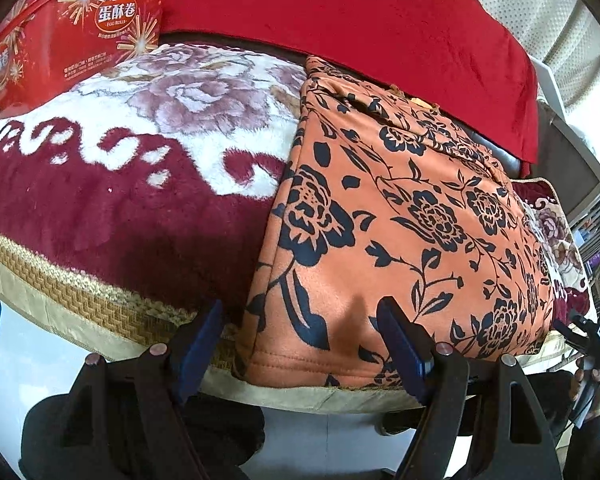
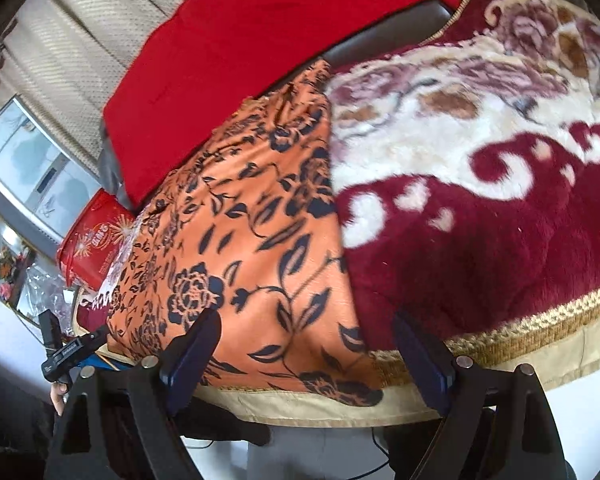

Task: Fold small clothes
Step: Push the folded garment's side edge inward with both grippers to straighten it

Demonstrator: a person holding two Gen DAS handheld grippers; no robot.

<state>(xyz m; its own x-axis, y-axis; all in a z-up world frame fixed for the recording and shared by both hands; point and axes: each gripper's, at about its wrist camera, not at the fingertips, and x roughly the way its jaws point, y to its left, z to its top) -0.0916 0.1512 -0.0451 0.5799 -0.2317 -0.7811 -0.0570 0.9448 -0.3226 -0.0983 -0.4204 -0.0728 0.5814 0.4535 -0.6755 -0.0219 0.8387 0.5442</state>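
Note:
An orange garment with black flower print (image 1: 400, 216) lies folded on a plush maroon and cream floral blanket (image 1: 120, 184). Its hemmed near corner reaches the blanket's front edge. My left gripper (image 1: 300, 344) is open, its blue-padded fingers straddling that near left corner, just above it. In the right wrist view the same garment (image 2: 244, 248) lies left of centre. My right gripper (image 2: 304, 356) is open over its near right edge, with nothing between the fingers. The other gripper shows at each view's edge (image 1: 588, 336) (image 2: 64, 352).
A red egg-roll box (image 1: 60, 36) stands on the blanket at the far left. A plain red cloth (image 1: 360, 28) lies behind the garment. The blanket's gold woven border (image 2: 532, 332) marks the front edge, with white floor below. A curtain and window sit beyond.

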